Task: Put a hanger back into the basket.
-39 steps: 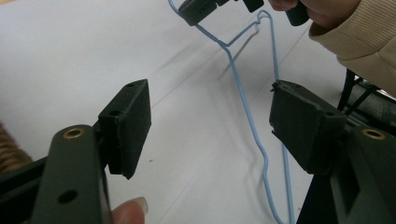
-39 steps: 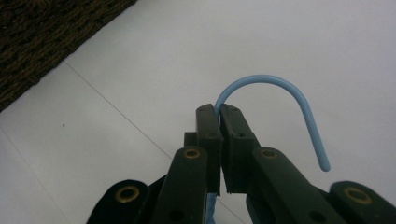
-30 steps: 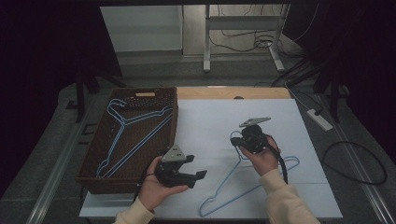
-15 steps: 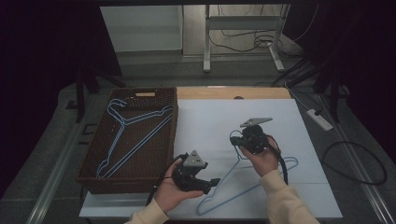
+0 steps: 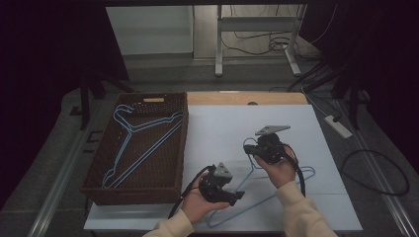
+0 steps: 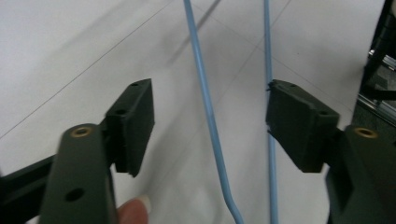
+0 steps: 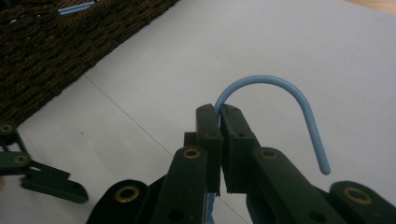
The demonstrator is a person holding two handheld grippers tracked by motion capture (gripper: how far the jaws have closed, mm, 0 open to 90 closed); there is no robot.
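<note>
Black jaws of the right gripper (image 7: 219, 149) are pressing together on the neck of the light blue wire hanger (image 5: 257, 190), just below its hook (image 7: 285, 100), which is curving up and over past the fingertips in the right gripper view. In the high view this right gripper (image 5: 261, 150) is sitting where it sat a second ago, and the hand behind it has not shifted.

The left gripper (image 6: 210, 130) is standing spread, its jaws having just been closing a little, with two of the hanger's blue wires running between them: one is passing through the middle of the gap, the other is lying right against the inner face of the right-hand pad, though I cannot tell whether it is touching. Neither pad is squeezing a wire. Since the earlier frames this left gripper (image 5: 232, 196) has been travelling from beside the basket's near corner rightward and lower, and it is now reaching over the hanger's near shoulder.

The hanger is lying on the white table (image 5: 222, 128), in much the same place as before. To the left, the brown wicker basket (image 5: 180, 148) is holding another blue hanger (image 5: 133, 145), unchanged.
</note>
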